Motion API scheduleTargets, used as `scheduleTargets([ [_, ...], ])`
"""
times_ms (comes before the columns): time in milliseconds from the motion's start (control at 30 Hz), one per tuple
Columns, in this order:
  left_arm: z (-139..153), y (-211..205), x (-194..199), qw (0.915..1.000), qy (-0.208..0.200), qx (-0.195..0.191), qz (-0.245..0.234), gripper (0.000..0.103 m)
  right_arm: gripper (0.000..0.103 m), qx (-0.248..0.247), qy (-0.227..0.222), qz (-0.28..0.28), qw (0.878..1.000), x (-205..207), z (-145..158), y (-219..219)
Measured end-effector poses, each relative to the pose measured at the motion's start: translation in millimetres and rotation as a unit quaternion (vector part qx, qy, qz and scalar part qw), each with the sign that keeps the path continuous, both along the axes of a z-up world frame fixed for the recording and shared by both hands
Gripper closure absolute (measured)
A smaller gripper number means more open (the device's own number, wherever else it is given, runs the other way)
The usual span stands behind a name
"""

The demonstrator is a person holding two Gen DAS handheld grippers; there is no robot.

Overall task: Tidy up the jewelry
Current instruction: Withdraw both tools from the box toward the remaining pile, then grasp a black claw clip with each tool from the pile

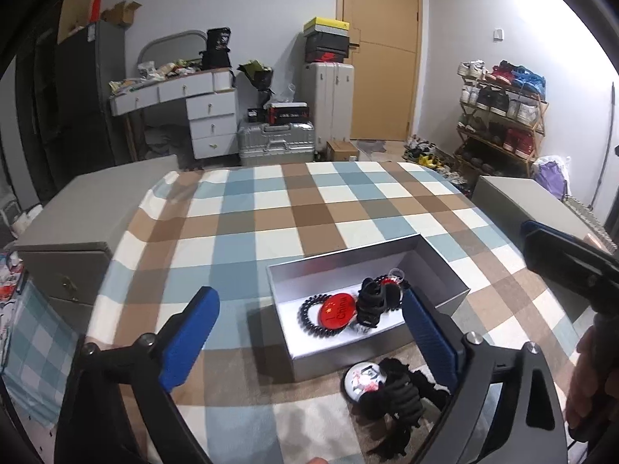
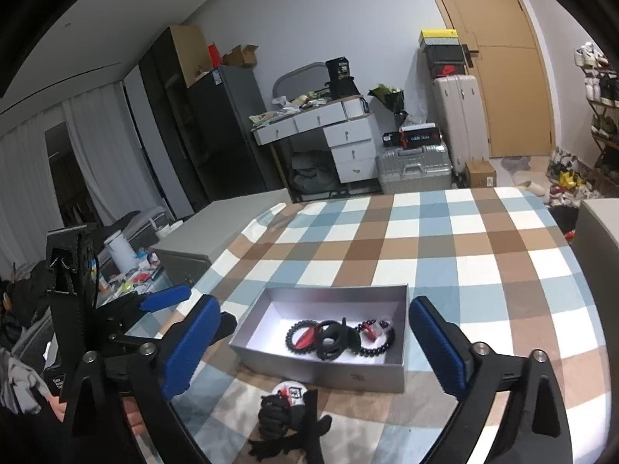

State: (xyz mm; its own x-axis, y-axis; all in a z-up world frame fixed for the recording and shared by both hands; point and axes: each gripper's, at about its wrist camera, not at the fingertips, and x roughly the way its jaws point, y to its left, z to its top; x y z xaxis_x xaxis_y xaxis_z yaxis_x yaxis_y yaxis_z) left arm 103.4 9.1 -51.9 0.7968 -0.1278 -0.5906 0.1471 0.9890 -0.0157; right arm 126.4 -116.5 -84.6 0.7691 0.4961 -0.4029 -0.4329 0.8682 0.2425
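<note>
A shallow silver box (image 1: 445,270) (image 2: 271,299) lies on the checked tablecloth. Inside it are a black bead bracelet (image 1: 309,319) (image 2: 296,334), a round red badge (image 1: 337,309), black hair ties (image 1: 373,301) (image 2: 332,342) and a dark bead string with a red piece (image 2: 377,338). Outside the box's near wall lie a white round badge (image 1: 361,381) (image 2: 290,391) and a tangle of black bands (image 1: 398,402) (image 2: 286,425). My left gripper (image 1: 309,328) is open, its blue fingers wide apart in front of the box. My right gripper (image 2: 313,338) is open too, empty, straddling the box.
Grey cabinets (image 1: 77,224) (image 2: 597,247) stand on either side of the table. Beyond are a white desk (image 1: 185,96), suitcases (image 1: 276,143), a wooden door (image 1: 383,50) and a shoe rack (image 1: 503,116). The left gripper (image 2: 166,297) appears at the left of the right wrist view.
</note>
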Motion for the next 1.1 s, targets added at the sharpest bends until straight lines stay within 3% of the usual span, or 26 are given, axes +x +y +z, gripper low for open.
scheduleTargets([
  [200, 2, 5, -19, 0.9998, -0.017, -0.004, 0.01, 0.004, 0.0, -0.009, -0.006, -0.01, 1.0, -20, -2, -2],
  [467, -10, 14, -36, 0.9994, -0.01, -0.014, 0.03, 0.003, 0.0, -0.022, 0.001, -0.017, 1.0, -38, -14, -5],
  [967, -71, 25, -67, 0.9961, 0.077, -0.029, 0.031, 0.003, 0.0, -0.051, 0.107, 0.028, 0.993, -39, -91, 19],
  [1100, -75, 29, -70, 0.995, 0.085, -0.039, 0.034, 0.003, 0.007, -0.054, 0.129, 0.031, 0.99, -35, -103, 21],
])
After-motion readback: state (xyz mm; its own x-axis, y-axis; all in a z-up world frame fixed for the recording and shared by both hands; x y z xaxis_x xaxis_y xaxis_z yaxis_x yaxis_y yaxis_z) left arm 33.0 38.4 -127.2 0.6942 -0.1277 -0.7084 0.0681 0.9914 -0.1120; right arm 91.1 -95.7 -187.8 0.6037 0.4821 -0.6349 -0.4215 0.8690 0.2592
